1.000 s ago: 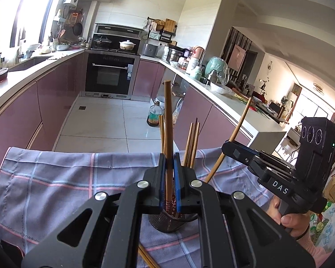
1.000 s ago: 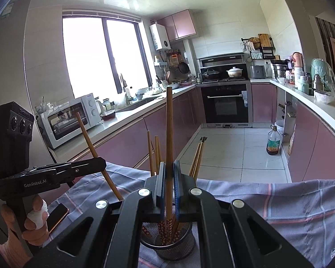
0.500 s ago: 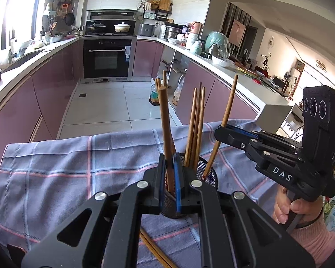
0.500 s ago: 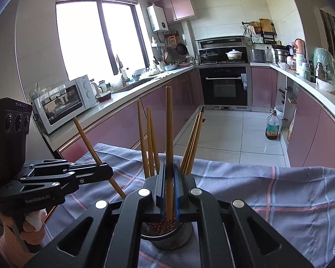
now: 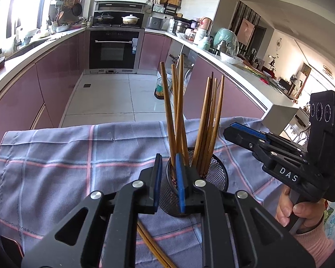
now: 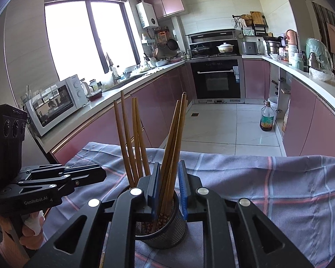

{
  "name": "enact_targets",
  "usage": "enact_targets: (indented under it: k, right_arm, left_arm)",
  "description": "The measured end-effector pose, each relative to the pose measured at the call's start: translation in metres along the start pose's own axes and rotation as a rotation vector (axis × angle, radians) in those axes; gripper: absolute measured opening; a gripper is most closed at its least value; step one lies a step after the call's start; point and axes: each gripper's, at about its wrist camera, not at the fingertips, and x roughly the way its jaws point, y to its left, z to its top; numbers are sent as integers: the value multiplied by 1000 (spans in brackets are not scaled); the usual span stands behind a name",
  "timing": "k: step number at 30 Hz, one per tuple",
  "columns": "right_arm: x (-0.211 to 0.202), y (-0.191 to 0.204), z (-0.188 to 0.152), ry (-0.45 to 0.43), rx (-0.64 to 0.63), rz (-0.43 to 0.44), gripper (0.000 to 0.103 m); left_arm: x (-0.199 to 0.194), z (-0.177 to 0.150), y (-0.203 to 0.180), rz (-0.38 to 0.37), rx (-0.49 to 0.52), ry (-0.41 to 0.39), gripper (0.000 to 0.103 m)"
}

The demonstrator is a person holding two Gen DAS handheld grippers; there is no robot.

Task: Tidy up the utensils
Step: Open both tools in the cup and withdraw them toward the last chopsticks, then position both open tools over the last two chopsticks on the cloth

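Kitchen table under a checked cloth [image 5: 55, 156]. Chopsticks [image 5: 178, 116] clamped a second ago now stand released in the mesh holder [image 6: 167, 230]; left gripper [image 5: 167, 178] and right gripper [image 6: 169, 189] are opening, empty. More chopsticks on the cloth [image 5: 149, 243] remain.

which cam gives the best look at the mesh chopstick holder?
Right wrist: the mesh holder shows its rim, its wall and the chopsticks inside it, seen between the right gripper's fingers. In the left wrist view, the left gripper's fingers cover much of the holder's front.
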Motion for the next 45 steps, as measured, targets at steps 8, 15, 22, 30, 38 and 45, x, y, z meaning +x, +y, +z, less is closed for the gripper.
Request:
enact_targets:
  k: [8, 15, 22, 30, 38, 45]
  right_arm:
    - [-17, 3, -6, -26, -4, 9, 24]
    - [-34, 27, -23, -15, -59, 84, 25]
    - [-10, 62, -66, 136, -136, 163, 27]
    - [34, 82, -111, 314, -140, 175, 27]
    - [44, 89, -123, 357, -141, 165, 27]
    - [49, 89, -128, 376, -138, 159, 27]
  left_arm:
    - [-15, -17, 8, 56, -7, -56, 25]
    - [-29, -41, 24, 102, -29, -60, 31]
    - [-29, -73, 47, 116, -84, -20, 36]
    - [-16, -110, 67, 128, -130, 50, 41]
    - [-7, -137, 72, 140, -142, 99, 41]
    - [-7, -141, 71, 145, -136, 103, 42]
